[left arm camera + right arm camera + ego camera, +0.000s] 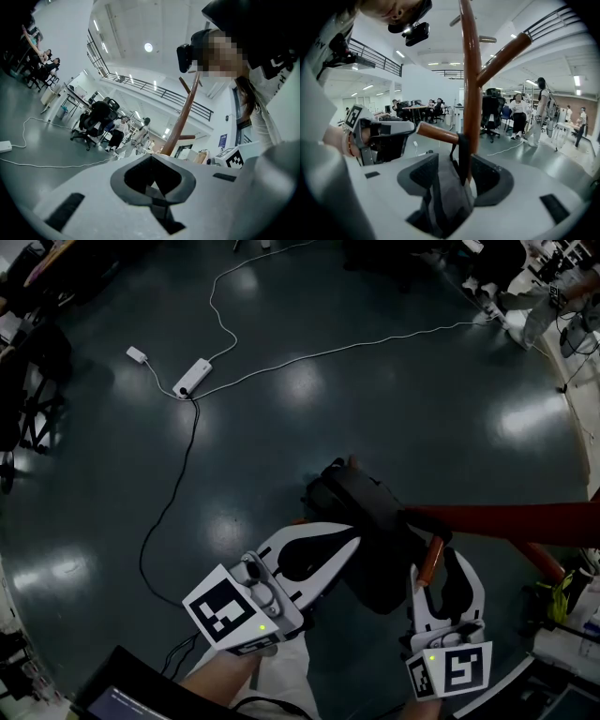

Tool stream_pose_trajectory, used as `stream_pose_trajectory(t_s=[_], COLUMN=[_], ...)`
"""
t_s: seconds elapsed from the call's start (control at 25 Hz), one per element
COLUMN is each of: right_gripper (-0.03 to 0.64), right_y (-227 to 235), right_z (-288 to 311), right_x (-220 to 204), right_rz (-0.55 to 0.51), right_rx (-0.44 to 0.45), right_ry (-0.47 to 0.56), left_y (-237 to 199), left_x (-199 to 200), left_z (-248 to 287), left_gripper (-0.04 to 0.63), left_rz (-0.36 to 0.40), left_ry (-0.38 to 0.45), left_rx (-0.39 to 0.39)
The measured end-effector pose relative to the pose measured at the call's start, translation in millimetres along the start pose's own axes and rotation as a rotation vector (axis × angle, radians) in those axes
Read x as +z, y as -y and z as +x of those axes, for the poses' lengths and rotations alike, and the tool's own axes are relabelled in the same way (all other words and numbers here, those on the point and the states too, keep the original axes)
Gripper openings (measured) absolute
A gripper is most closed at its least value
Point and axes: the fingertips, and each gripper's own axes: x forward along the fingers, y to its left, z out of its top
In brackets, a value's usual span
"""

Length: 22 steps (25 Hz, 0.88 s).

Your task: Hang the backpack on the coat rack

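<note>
While the black backpack [370, 531] hangs mid-frame in the head view beside the reddish coat rack [511, 521], left claw [349, 547] at its left edge, left gripper view, claw pressed together, right gripper view, right claw [457, 174] spread, backpack fabric between, strap [464, 157] over a peg [438, 132]

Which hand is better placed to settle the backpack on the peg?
Right, likely: the right gripper has open jaws astride the backpack, just under the peg holding its strap. The left gripper is shut beside it.
</note>
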Motion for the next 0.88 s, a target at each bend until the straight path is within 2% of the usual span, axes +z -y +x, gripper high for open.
stream_pose_trajectory(t_s=[0.24, 0.4, 0.64, 0.76, 0.88], right_gripper=[0.202, 0.201, 0.201, 0.199, 0.198], right_y=[-8.7, -10.0, -28.2, -41.1, -53.3], right_z=[-4.1, -12.0, -31.6, -40.8, -50.7], right_x=[-9.5, -15.2, -35.0, -24.8, -1.4], right_rz=[0.081, 0.243, 0.417, 0.491, 0.501], right_rx=[0.045, 0.077, 0.108, 0.143, 0.178], right_ry=[-0.007, 0.022, -0.029, -0.012, 0.032], left_y=[-4.9, -4.5, 10.8, 16.5, 26.0], left_x=[4.8, -0.4, 7.2, 19.8, 35.8], left_z=[-1.0, 0.6, 2.1, -2.4, -5.3], left_gripper=[0.009, 0.009, 0.009, 0.009, 0.009], left_rz=[0.007, 0.0, -0.003, 0.007, 0.021], left_ry=[0.038, 0.0, 0.003, 0.019, 0.025], left_rx=[-0.01, 0.003, -0.027, -0.029, -0.041])
